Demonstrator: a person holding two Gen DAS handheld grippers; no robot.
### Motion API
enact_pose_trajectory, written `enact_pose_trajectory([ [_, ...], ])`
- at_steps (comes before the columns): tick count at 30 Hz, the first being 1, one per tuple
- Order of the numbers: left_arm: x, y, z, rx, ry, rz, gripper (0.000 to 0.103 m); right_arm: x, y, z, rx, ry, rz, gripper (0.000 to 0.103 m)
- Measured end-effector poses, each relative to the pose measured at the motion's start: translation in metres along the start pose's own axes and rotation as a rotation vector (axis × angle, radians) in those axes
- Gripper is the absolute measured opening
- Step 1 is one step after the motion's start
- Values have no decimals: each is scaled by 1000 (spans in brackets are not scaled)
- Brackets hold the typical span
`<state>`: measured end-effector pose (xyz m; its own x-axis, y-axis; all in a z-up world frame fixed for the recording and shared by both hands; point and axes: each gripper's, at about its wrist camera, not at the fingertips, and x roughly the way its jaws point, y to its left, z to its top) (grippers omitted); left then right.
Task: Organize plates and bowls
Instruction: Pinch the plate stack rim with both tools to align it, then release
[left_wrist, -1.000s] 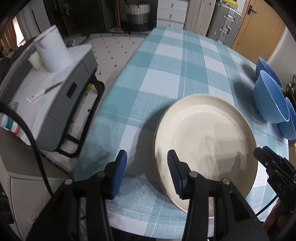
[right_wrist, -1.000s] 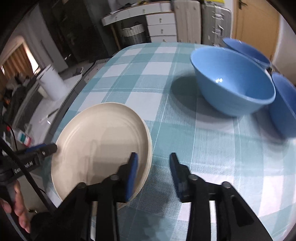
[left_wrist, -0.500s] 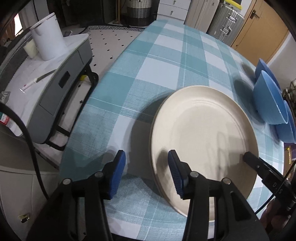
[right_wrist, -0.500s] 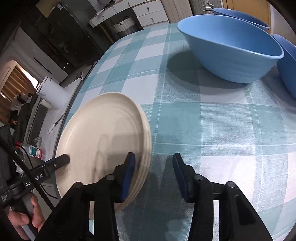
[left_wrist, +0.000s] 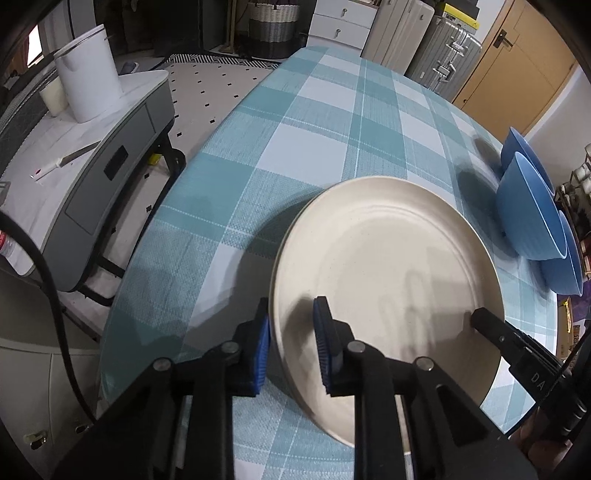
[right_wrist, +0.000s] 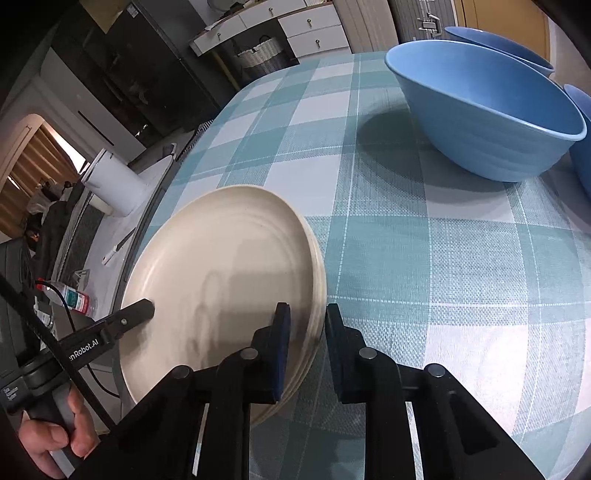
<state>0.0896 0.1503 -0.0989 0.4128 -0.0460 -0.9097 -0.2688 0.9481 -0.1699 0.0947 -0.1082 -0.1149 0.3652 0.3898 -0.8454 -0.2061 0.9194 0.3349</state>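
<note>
A stack of cream plates (left_wrist: 388, 266) is sitting near the edge of a table under a teal checked tablecloth (left_wrist: 325, 122), with three blue bowls (right_wrist: 480, 110) well apart on the far side. The left gripper (left_wrist: 291, 343) and right gripper (right_wrist: 306, 347) are straddling opposite rims, fingers apart on either side of the edge, not visibly clamped. The plates are looking rigid, glazed, probably heavy together, slippery and breakable; the rim is the likeliest hold. Both tools are reaching in low, nearly level with the tabletop.

Checked table (left_wrist: 332, 122) bears cream plates (left_wrist: 388, 258), blue bowls (right_wrist: 487, 110).
</note>
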Motion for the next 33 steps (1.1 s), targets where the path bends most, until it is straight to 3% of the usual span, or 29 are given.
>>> enact_pose_trajectory([
  [27,22,2,53,-3,-89,109,25,35,22,50,-33,-48,-7,19],
  [30,23,1,53,4,-87,117,30,35,20,50,-21,-51,5,19],
  [32,22,1,52,5,-88,142,47,34,17,49,-3,-53,19,20],
  [33,22,2,51,5,-91,160,48,34,16,49,1,-52,25,22],
])
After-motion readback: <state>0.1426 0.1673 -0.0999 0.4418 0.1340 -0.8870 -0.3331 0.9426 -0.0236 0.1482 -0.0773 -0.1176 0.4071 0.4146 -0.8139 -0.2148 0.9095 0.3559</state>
